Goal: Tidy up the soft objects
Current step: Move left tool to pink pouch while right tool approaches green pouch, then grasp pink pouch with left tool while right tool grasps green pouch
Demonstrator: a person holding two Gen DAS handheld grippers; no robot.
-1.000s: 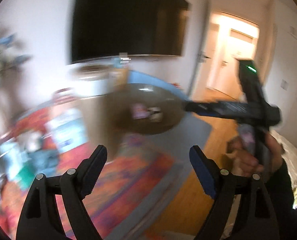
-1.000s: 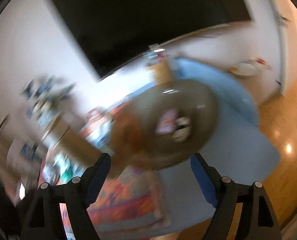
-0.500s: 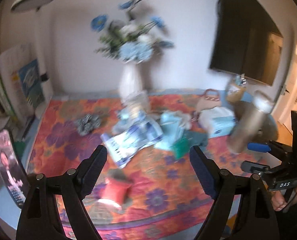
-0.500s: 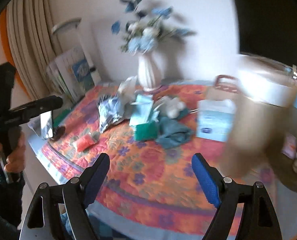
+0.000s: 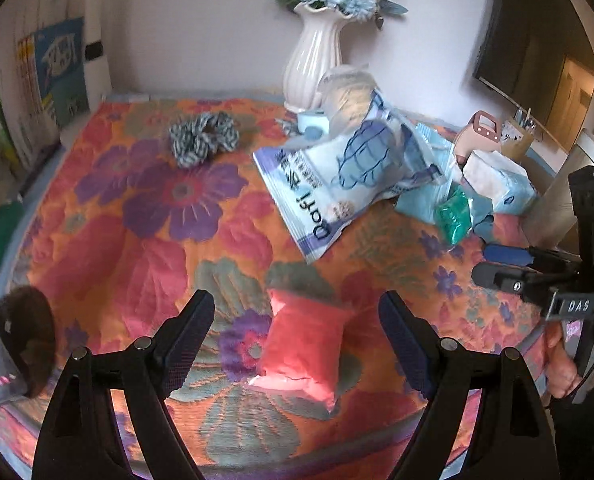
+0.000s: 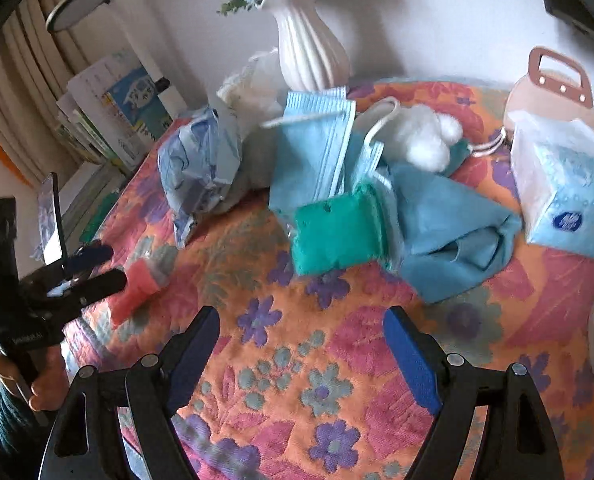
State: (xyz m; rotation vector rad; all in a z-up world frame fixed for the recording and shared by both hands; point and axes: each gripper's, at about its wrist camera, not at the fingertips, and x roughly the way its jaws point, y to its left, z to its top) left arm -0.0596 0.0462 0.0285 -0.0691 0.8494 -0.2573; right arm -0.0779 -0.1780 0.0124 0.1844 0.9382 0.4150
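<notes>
A small red pouch (image 5: 305, 344) lies on the floral tablecloth (image 5: 145, 240), just beyond and between the fingers of my open left gripper (image 5: 297, 320), which touches nothing. A striped scrunchie (image 5: 203, 138) and a blue-white plastic bag (image 5: 337, 176) lie further back. My right gripper (image 6: 301, 332) hovers open over bare cloth. Ahead of it lie a green sponge-like pad (image 6: 337, 236), blue face masks (image 6: 317, 152), a teal cloth (image 6: 453, 232) and a white fluffy item (image 6: 421, 140). Each gripper shows in the other's view, the left gripper (image 6: 105, 266) beside the red pouch (image 6: 137, 284).
A white vase (image 6: 309, 48) with blue flowers stands at the back by the wall. A tissue pack (image 6: 569, 196) and a pink handled holder (image 6: 553, 84) sit at the right. Books (image 5: 53, 76) lean at the left. A phone (image 6: 51, 220) stands near the table's left edge.
Both views swung from the room and the dark screen onto the table, then closer and lower over the cloth. Both grippers stayed open.
</notes>
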